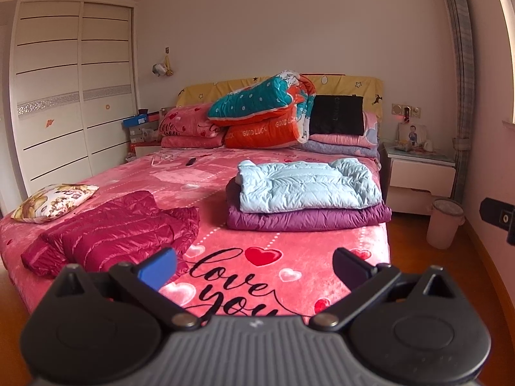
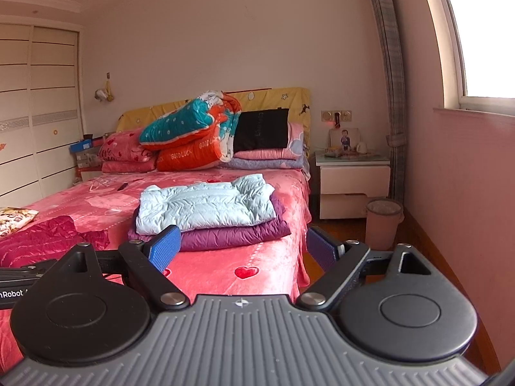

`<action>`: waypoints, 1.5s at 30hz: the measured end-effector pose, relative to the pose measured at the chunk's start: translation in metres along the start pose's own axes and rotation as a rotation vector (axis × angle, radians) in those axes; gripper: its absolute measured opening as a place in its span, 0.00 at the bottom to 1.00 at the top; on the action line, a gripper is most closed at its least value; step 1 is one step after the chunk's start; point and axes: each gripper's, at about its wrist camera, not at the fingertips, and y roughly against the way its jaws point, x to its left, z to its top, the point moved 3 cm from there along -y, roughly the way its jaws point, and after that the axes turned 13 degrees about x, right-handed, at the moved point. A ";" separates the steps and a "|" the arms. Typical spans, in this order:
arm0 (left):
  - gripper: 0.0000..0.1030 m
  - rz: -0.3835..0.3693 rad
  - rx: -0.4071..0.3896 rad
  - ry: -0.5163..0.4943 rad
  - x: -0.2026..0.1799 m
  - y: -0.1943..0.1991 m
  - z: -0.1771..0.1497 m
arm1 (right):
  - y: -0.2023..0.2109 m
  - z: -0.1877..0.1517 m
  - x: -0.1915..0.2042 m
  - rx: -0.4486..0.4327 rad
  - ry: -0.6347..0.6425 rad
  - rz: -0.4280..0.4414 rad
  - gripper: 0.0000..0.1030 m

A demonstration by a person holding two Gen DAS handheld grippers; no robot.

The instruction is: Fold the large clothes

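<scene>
Crimson jacket (image 1: 112, 228) whole in left view only; cropped right.

On the bed (image 1: 283, 241), a folded jacket (image 1: 305, 186) lies on top of another folded jacket (image 1: 309, 217) toward the right edge. A third jacket (image 1: 122, 228) lies to their left, near the foot, with a cushion (image 1: 54, 201) behind it at the left edge. Quilts (image 1: 267, 112) and pillows (image 1: 190, 125) pile against the headboard (image 1: 354, 85). Right of the bed stands a nightstand (image 1: 418, 173), with a bin (image 1: 445, 222) on the floor before it. A wardrobe (image 1: 70, 96) stands left.
</scene>
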 end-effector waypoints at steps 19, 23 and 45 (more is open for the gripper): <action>0.99 0.018 0.015 0.007 0.002 0.000 -0.011 | -0.002 -0.009 0.005 0.019 0.007 -0.003 1.00; 0.99 0.022 0.020 0.007 0.002 -0.001 -0.012 | -0.006 -0.011 0.005 0.032 0.016 -0.001 1.00; 0.99 0.004 0.053 0.005 -0.001 -0.014 -0.020 | -0.026 -0.015 0.001 0.067 0.028 0.002 1.00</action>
